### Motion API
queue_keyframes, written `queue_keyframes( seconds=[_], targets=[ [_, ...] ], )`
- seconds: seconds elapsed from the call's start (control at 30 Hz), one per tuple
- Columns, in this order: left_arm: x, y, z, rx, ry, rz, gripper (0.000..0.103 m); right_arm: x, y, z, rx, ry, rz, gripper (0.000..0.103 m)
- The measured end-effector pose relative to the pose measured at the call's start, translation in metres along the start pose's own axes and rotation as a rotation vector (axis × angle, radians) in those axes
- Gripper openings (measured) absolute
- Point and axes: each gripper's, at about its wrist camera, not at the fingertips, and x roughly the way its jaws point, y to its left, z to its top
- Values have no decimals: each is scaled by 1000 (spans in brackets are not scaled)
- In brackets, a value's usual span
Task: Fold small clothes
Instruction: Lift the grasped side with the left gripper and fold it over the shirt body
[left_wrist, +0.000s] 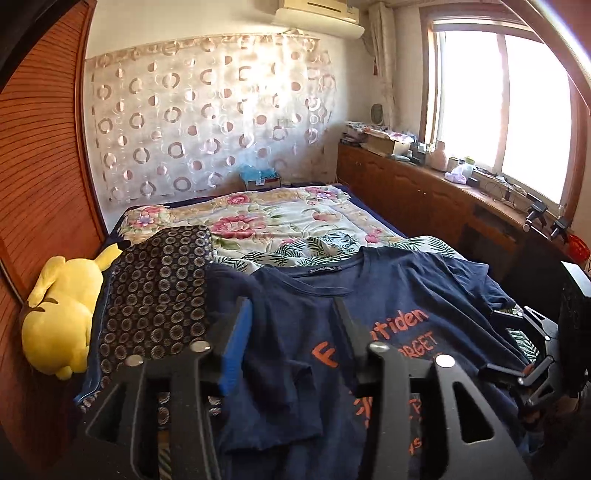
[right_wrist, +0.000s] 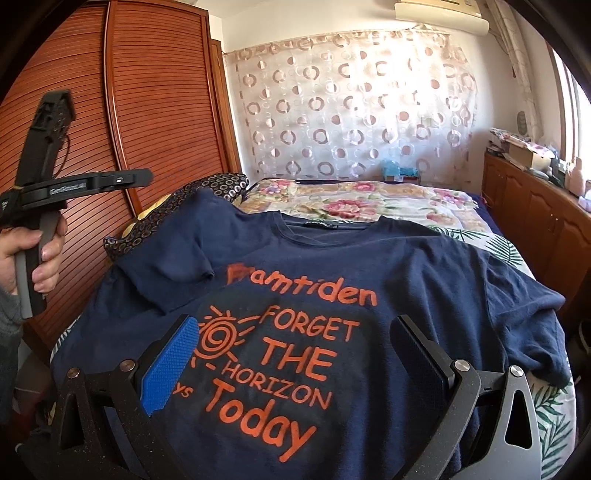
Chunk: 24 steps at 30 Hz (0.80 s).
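A navy T-shirt (right_wrist: 406, 266) with orange lettering lies face up on the bed, collar toward the far wall. Its left sleeve (right_wrist: 173, 258) is folded in over the chest; the right sleeve (right_wrist: 524, 317) lies spread out. The shirt also shows in the left wrist view (left_wrist: 399, 280). My right gripper (right_wrist: 295, 332) is open and empty, hovering over the print. My left gripper (left_wrist: 291, 314) is open and empty above the shirt's left side; its body, held up in a hand, shows at the left of the right wrist view (right_wrist: 48, 184).
A dark circle-patterned cloth (left_wrist: 159, 288) and a yellow plush toy (left_wrist: 59, 317) lie at the bed's left edge beside the wooden wardrobe (right_wrist: 110, 110). A floral quilt (left_wrist: 280, 218) covers the far bed. A cluttered wooden cabinet (left_wrist: 443, 192) runs along the right under the window.
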Motion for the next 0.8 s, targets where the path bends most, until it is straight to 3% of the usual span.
queue_keyframes(
  seconds=[0.03,0.1,0.17,0.37,0.67,0.8],
  targets=[
    [-2,2,0,-3,-1,3,56,0,2,1,-2,1,-1,103],
    [-5,9,-2,-11,-10,21,75,1,5,3,-11,1,-4,103],
    [-10,17,-7,-26,-19,24,82,4,5,6,-23,5,0,103],
    [-14,34,-21,-63,-23,85,82,22,12,26,-76,31,57,98],
    [-21,40,-42,-77,-70,142,82,88,49,68,-168,121,219,73],
    [-28,44,-48,-74,-92,165,82,131,70,75,-193,196,296,56]
  ],
)
